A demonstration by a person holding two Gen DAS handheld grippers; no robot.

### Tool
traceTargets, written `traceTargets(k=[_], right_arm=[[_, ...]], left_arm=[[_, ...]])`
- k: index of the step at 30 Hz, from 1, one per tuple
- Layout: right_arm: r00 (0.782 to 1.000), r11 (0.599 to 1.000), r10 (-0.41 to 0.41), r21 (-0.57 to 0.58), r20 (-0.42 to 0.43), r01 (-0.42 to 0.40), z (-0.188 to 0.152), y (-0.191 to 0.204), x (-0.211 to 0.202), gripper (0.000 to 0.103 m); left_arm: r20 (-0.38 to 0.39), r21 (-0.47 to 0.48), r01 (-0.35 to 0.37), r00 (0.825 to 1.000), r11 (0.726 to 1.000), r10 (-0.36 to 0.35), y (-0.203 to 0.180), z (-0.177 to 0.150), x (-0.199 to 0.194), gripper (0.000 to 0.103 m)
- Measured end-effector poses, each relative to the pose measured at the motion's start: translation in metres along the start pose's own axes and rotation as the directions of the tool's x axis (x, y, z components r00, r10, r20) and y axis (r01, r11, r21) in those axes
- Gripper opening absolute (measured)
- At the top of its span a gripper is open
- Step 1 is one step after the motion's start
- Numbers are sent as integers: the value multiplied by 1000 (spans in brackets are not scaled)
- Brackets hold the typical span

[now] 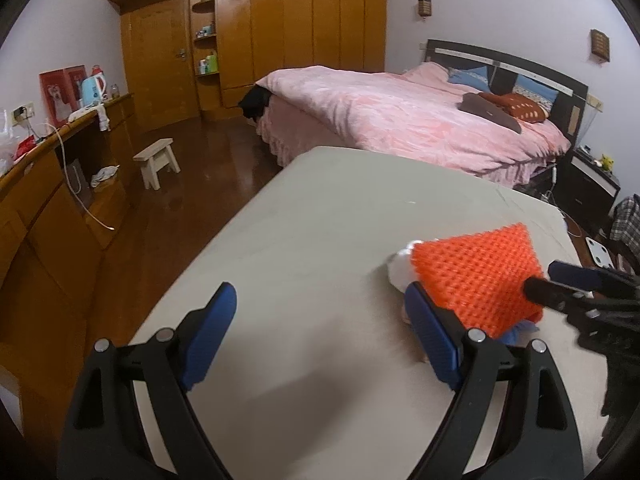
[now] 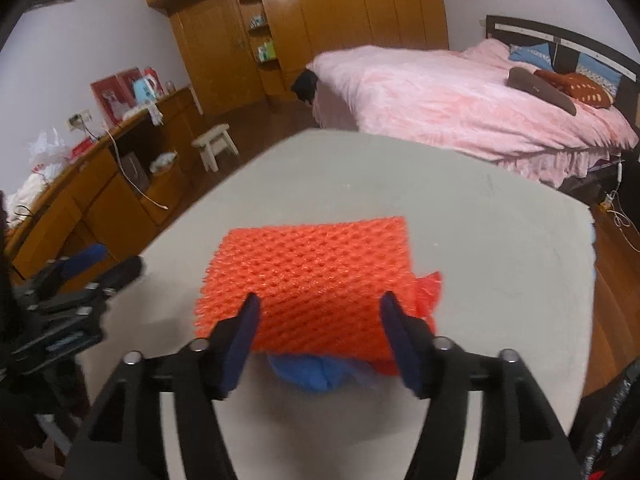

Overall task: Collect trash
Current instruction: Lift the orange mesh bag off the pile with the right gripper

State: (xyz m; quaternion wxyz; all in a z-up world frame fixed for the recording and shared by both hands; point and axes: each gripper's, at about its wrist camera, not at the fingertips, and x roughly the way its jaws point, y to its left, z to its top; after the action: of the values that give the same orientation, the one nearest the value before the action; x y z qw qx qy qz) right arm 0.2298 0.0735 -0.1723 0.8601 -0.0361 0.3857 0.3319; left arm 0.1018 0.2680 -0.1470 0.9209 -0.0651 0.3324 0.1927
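Note:
An orange foam net lies on the grey table, on top of a blue crumpled piece and a red plastic scrap. My right gripper is open, its fingers on either side of the net's near edge. In the left wrist view the net sits at the right with a white crumpled piece beside it. My left gripper is open and empty over bare table, left of the pile. The right gripper shows at the far right.
A pink-covered bed stands beyond the table. A wooden wardrobe fills the back wall. A long wooden cabinet with clutter runs along the left. A small white stool stands on the dark floor.

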Motion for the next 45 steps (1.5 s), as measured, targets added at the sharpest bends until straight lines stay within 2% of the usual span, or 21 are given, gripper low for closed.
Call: traceTargets(k=[2,3,4,5,6,8,9,11,14,19,20,22,23,24,27,29,32,33,39,41,45], right_arm=[[999,1000,-24,-7,-43,24,-2,1,17,62],[997,999,-35,-12,-64,35,-5,2,25,54],[997,999,-36,-19,-67,34,-7,3,30,51],[997,998,-46,-36,-65,44,-9,5,32,40],[996,997,-52,-52,-68,49,-10,7,33,25],[996,997,-22,-79,-81,16,-10,13,31,14],[996,996,-18,-93,-83,11,-11,15,29,5],[997,995,17,-93,-73,-24,-11,16,20,0],[996,994,76,-71,-38,-79,-8,13,1,0],[997,995,80,-64,1,-80,-6,11,-19,1],[998,995,64,-72,-3,-64,-6,12,-17,5],[998,996,51,-71,-26,-53,-6,12,-9,24],[998,997,44,-60,-36,-46,-6,11,-3,42],[999,998,32,-45,-43,-34,-7,9,2,52],[998,1000,-13,-22,-56,12,-6,4,19,67],[997,999,-37,-37,-72,34,-7,5,29,71],[996,996,-40,-85,-85,33,-8,13,41,69],[995,995,-41,-95,-90,32,-7,15,44,59],[995,997,8,-75,-98,-15,-10,10,41,29],[996,997,45,-66,-75,-50,-8,9,30,26],[994,993,109,-46,-6,-109,-1,7,3,26]], left_arm=[[1,-3,-8,1000,1000,8,4,1,-1,84],[1,-3,-10,1000,1000,10,5,1,-1,84],[1,-2,-13,1000,1000,13,6,1,-1,84],[1,-2,-15,1000,1000,15,7,1,-1,84],[-1,-4,-15,1000,1000,15,8,0,-1,84],[-8,-13,-12,1000,1000,12,9,-1,0,84],[-11,-17,-10,1000,1000,10,11,-2,0,84],[-14,-26,-2,1000,1000,2,10,-3,0,84],[-11,-21,4,1000,1000,-4,7,-3,-1,84],[0,-12,13,1000,1000,-13,2,-1,-5,84],[0,-13,15,1000,1000,-15,1,-1,-6,84],[3,-12,13,1000,1000,-13,1,-1,-8,84],[1,-12,13,1000,1000,-13,0,-1,-7,84],[-1,-13,12,1000,1000,-12,1,-1,-7,84],[-10,-14,5,1000,1000,-6,4,-1,-6,84],[-16,-16,2,1000,1000,-2,6,-2,-3,84],[-26,-25,-2,1000,1000,1,9,-4,1,84],[-31,-30,-2,1000,1000,1,10,-4,3,84],[-40,-35,4,999,999,-6,11,-8,7,84],[-41,-35,6,999,999,-8,11,-8,7,84],[-39,-35,14,999,999,-16,10,-8,5,84]])
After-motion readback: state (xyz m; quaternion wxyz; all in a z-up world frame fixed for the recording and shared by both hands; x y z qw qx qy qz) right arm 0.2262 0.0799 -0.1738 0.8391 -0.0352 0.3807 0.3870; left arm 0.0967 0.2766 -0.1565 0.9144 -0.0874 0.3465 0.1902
